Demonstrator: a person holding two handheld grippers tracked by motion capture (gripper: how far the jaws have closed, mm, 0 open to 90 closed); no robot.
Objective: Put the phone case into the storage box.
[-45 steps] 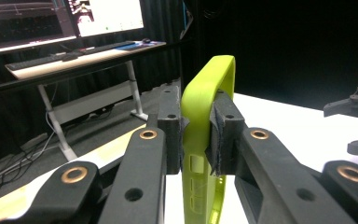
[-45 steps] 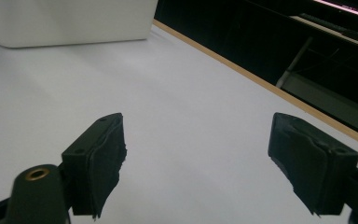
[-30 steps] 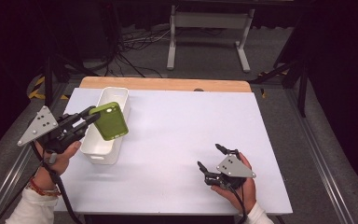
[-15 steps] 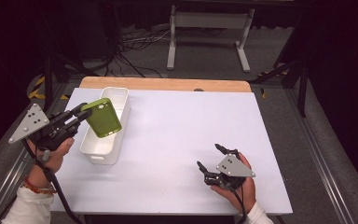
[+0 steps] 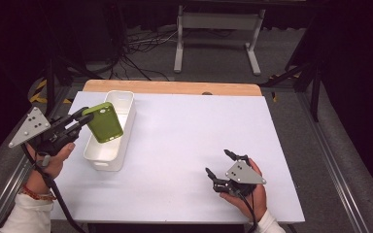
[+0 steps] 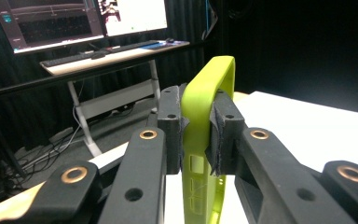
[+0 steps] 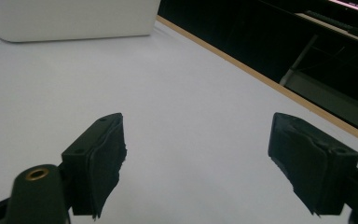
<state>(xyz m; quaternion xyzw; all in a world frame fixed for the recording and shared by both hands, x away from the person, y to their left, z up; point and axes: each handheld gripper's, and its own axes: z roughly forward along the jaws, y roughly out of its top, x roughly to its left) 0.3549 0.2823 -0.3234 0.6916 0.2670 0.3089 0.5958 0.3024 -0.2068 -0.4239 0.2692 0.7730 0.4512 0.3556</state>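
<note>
Right now your left gripper is clamped on the lime-green rubbery phone case, pinching one long edge of it between both pads — the left gripper view shows the case standing on edge between the jaws, squeezed tight. It hangs in the air over the near half of the long white plastic bin, which sits at about ten o'clock on the white table. The case is tilted, its ribbed back facing up and toward you.

If the bin is where the case is going, lower it before you let go: bring the bottom edge down inside the walls, level the case so it lies along the bin's length, and only then ease the pads apart. Dropping it from this height risks a bounce off the rim. If instead you are carrying it away, lift clear of the near wall first.

Your right gripper rests at about five o'clock on the table with its jaws spread wide and nothing between them — leave it parked there, well apart from the bin.
</note>
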